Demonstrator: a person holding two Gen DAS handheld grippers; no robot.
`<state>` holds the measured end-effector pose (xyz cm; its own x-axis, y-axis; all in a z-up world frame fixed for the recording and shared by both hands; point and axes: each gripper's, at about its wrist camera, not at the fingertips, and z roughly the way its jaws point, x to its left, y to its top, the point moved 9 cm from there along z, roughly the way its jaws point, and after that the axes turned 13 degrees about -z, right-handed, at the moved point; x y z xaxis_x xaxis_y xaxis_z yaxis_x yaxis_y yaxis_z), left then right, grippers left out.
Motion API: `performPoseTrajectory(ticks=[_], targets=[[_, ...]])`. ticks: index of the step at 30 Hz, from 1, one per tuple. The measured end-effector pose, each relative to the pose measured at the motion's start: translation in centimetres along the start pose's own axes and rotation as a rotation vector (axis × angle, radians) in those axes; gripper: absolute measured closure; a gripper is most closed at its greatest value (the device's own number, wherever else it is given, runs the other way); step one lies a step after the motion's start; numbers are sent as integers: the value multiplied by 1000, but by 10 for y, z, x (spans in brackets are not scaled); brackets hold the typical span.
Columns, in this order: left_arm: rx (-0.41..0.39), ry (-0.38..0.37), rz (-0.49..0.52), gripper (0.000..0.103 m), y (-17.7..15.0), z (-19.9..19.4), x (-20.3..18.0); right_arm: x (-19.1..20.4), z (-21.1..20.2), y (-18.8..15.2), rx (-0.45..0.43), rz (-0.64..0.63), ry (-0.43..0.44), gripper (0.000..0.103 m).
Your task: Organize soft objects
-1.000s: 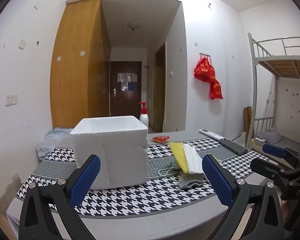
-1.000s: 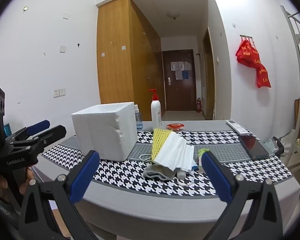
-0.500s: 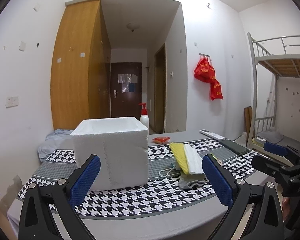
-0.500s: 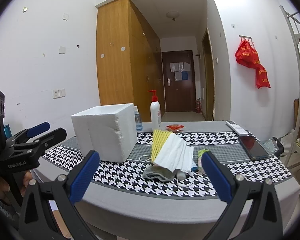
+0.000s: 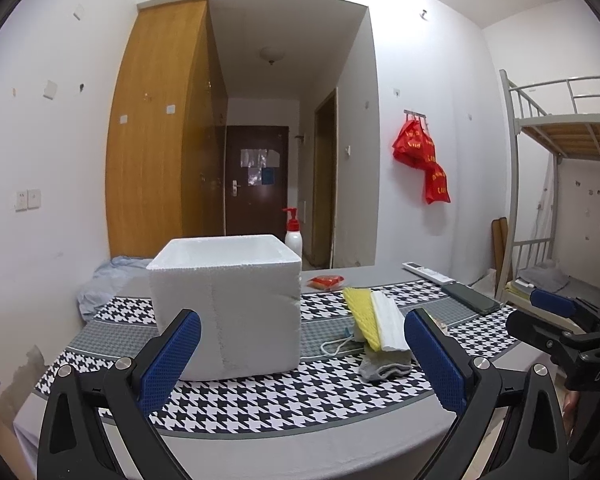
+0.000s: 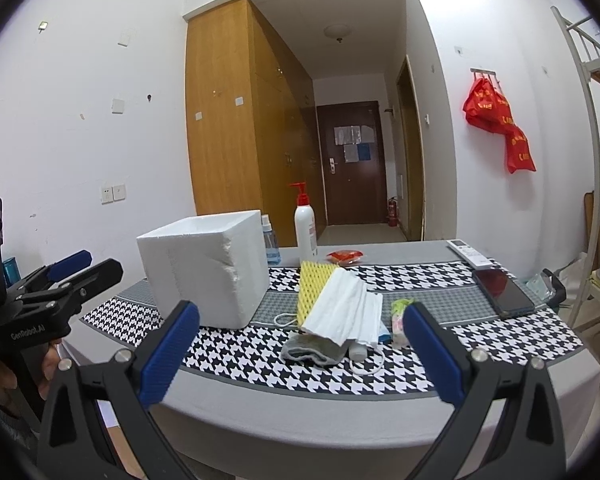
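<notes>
L gripper: left gripper (image 5: 302, 354) jaws spread wide, empty, short of table edge.
R gripper: right gripper (image 6: 302, 354) likewise wide apart, nothing held.
Pile: white pleated face masks (image 6: 342, 306) on yellow foam mesh sleeve (image 6: 310, 292), grey knit sock (image 6: 314, 350) under front, on houndstooth mat just right of white styrofoam box (image 6: 206, 270).
Handling: prob v. light, floppy, layers slide; pinch masks' front edge, low.
Risk: ear loops may snag.
</notes>
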<state>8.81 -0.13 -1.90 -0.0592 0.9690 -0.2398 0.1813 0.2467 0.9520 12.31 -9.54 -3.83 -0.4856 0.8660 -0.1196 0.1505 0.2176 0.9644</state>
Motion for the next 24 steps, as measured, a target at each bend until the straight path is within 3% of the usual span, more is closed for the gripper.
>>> performPoseTrajectory(ticks=[24], targets=[[16, -22, 17, 1, -4, 10, -2, 5, 6, -1, 4, -17, 7, 0]])
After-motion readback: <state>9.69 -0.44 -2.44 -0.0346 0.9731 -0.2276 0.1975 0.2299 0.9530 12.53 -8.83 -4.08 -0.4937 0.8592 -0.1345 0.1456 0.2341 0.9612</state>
